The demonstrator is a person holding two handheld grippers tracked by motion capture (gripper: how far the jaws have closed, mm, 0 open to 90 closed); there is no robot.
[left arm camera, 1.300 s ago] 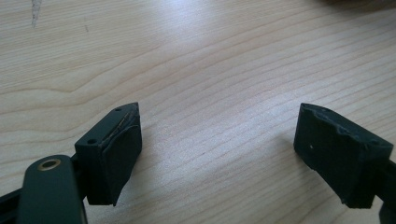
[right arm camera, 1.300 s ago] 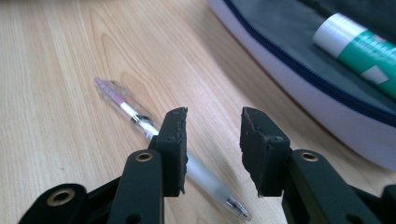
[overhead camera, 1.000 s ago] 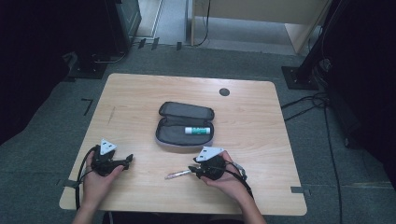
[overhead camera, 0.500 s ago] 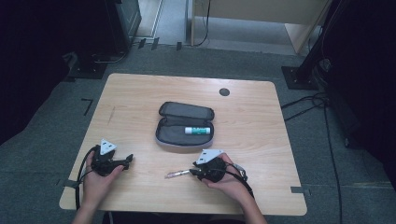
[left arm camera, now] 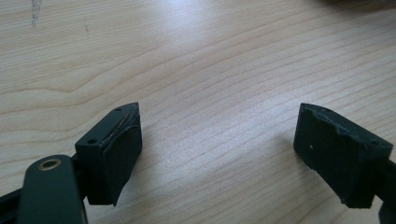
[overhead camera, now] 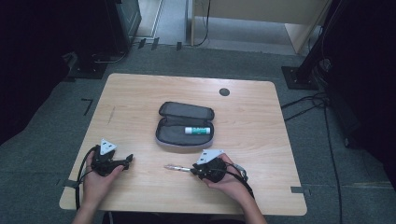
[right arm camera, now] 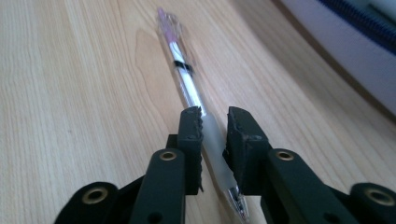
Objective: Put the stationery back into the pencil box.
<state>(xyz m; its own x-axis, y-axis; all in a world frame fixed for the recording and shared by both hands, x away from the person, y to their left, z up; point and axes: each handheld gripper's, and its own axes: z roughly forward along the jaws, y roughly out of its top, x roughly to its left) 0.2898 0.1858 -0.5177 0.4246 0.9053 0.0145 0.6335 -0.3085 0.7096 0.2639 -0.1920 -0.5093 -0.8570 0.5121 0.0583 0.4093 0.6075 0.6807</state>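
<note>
Right gripper view: right gripper [right arm camera: 215,123], its jaws just closing onto the pen [right arm camera: 187,86], should clamp squarely before lifting it off the worktop [right arm camera: 70,93].

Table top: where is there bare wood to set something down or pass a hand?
Free: the far strip of the table behind the pencil case, and both flanks beside the case. Between the left tongs and the pen is a bare gap. Crowded: the near middle, where the right tongs have just been closing around the pen, just before the case.

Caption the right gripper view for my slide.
Right gripper fingers just closing around a clear pen lying on the wooden table.
</note>
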